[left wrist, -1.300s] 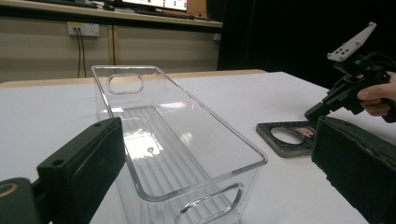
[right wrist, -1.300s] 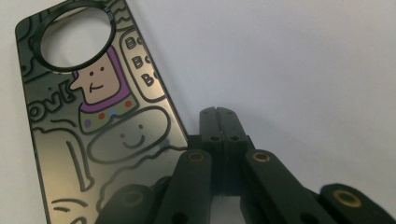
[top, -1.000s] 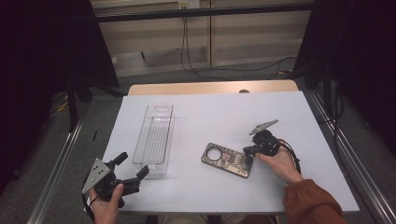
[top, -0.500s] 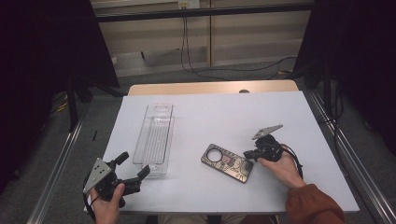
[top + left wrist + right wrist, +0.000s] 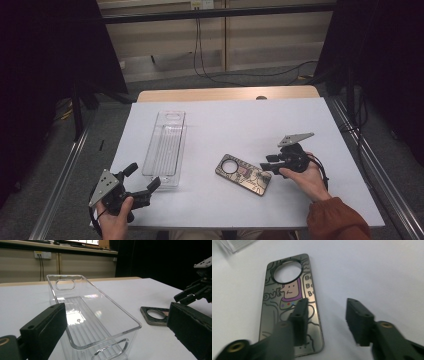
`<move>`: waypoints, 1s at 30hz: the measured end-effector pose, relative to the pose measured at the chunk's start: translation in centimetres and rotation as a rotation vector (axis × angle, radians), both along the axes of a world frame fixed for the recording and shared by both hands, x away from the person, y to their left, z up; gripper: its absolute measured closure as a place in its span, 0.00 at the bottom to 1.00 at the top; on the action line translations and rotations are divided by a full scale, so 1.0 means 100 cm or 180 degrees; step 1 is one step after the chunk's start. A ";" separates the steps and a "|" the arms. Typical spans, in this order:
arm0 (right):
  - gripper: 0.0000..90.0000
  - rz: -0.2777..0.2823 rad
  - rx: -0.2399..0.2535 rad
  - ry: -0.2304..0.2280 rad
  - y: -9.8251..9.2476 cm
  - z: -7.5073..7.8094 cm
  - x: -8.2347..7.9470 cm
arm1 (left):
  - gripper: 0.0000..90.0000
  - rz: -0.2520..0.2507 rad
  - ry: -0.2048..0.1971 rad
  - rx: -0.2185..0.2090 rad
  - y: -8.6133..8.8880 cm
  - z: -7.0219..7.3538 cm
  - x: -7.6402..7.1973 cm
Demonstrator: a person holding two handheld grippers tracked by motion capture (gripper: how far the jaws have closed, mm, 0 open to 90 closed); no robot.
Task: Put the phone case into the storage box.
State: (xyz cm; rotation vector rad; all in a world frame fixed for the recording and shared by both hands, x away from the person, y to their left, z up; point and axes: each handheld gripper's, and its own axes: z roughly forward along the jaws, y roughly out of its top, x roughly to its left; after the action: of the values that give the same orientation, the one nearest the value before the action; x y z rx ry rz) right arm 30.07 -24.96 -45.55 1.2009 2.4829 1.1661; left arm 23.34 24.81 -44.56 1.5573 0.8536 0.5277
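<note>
White table (image 5: pixel 240 125), phone case (image 5: pixel 289 307) perhaps cartoon-printed.

your high view looks forward and down from above your side of the white surface (image 5: pixel 235 125), taking in its whole top and the floor around it. the camera on your left hand-held gripper (image 5: pixel 115 335) sits low, just above the surface, facing along the clear tray (image 5: pixel 95 315) from very near its closest end, toward the far wall. the camera on your right hand-held gripper (image 5: pixel 325 315) looks steeply down from close above the patterned phone case (image 5: pixel 289 300). the left gripper view shares that case (image 5: pixel 153 315) and the other gripper (image 5: pixel 197 288) with the high view.
</note>
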 end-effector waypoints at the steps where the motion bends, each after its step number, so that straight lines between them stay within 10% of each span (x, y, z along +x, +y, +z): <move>1: 0.48 -0.0017 0.0038 0.0001 -0.001 0.001 0.000 | 0.03 -0.0003 -0.0007 0.0013 0.001 0.000 0.000; 9: 0.07 -0.0046 0.0122 0.0084 -0.003 0.001 0.001 | 0.03 -0.0004 -0.0017 0.0001 0.000 0.001 0.000; 30: 0.06 0.0573 -0.0432 0.0422 0.051 0.006 0.010 | 0.03 -0.0016 -0.0021 -0.0017 -0.001 0.001 -0.001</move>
State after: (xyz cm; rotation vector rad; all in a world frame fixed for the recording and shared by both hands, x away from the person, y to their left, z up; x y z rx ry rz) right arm 31.08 -19.84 -44.96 1.0704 2.7678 0.9654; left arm 23.28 24.74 -44.49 1.5518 0.8451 0.5262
